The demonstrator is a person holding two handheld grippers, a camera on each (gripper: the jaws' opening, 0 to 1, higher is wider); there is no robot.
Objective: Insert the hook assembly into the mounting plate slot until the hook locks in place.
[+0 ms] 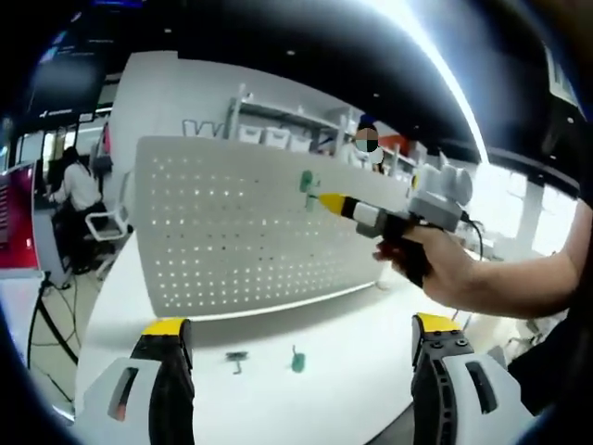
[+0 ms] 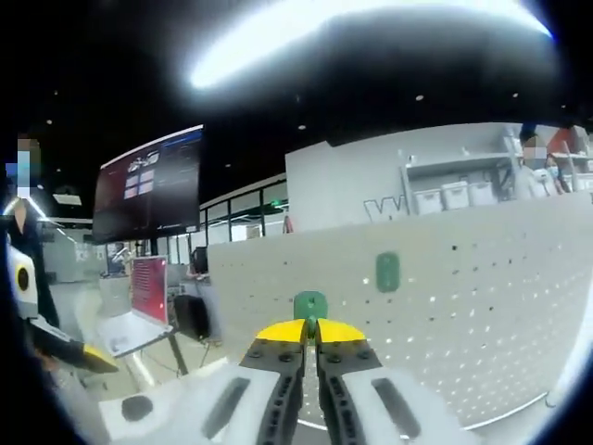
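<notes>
Nearest, the left gripper point(image 1: 301, 357) hovers with its yellow-tipped jaws spread wide over the white desk point(image 1: 343, 348), where a small green plastic hook point(image 1: 297, 360) and a darker little clip point(image 1: 237, 360) lie just apart between them. Farther off, the right gripper point(image 2: 310, 332), held in a person's hand point(image 1: 443, 264), has its jaws pinching a green hook assembly point(image 2: 310, 304) against the upright white perforated mounting plate point(image 1: 250, 232), beside another green hook point(image 2: 387, 272) already hanging there.

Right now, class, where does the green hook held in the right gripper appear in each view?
Left gripper view: green hook upper centre, against the pegboard, at the right gripper tip.
Right gripper view: green hook centre, just above the closed jaws.
Shared landmark: the white pegboard.
</notes>
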